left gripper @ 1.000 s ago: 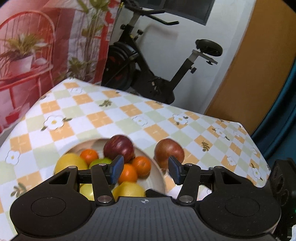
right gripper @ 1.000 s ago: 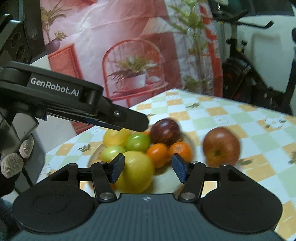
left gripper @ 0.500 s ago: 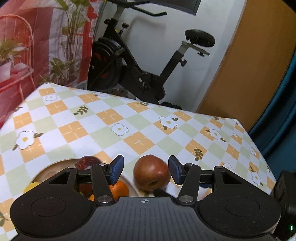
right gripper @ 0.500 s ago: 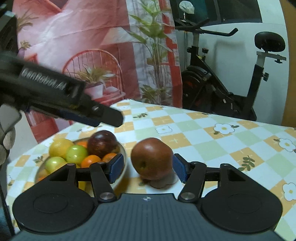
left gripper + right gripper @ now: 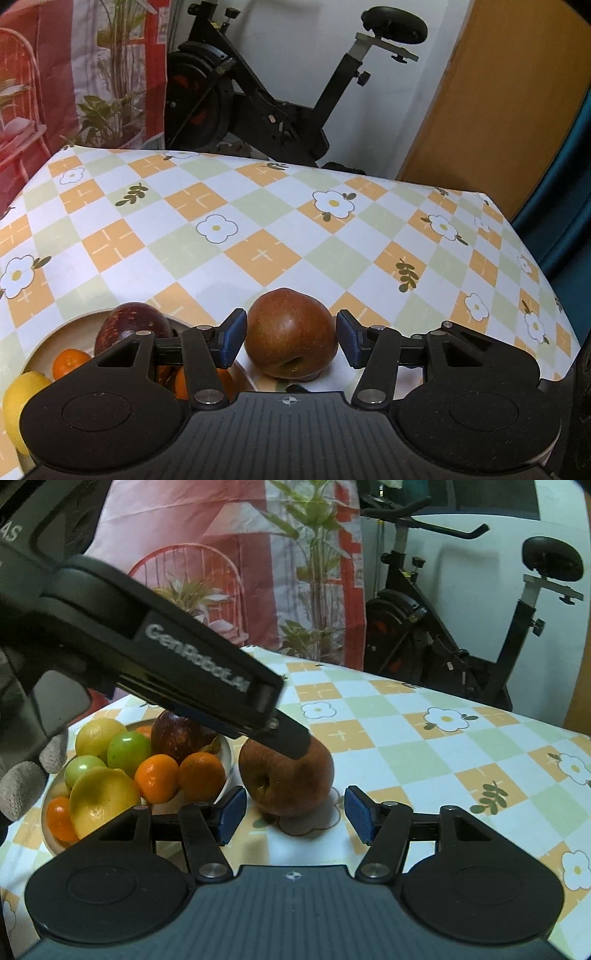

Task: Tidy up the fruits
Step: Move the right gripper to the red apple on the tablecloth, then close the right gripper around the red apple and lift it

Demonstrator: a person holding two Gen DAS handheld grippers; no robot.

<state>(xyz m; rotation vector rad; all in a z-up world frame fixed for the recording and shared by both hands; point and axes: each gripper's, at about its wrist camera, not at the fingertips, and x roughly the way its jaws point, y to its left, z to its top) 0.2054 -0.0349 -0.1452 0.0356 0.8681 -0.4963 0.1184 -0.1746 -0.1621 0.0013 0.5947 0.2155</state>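
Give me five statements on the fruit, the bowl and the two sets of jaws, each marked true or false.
1. The red-brown apple sits on the tablecloth, outside the bowl. True.
2. The left gripper is shut on a tangerine. False: its jaws are open, one on each side of the apple.
3. The bowl holds lemons, green fruits, tangerines and a dark red fruit. True.
4. The right gripper is clamped on the apple. False: its jaws are open, short of the apple.
5. The apple lies left of the bowl in the right wrist view. False: it lies right of it.
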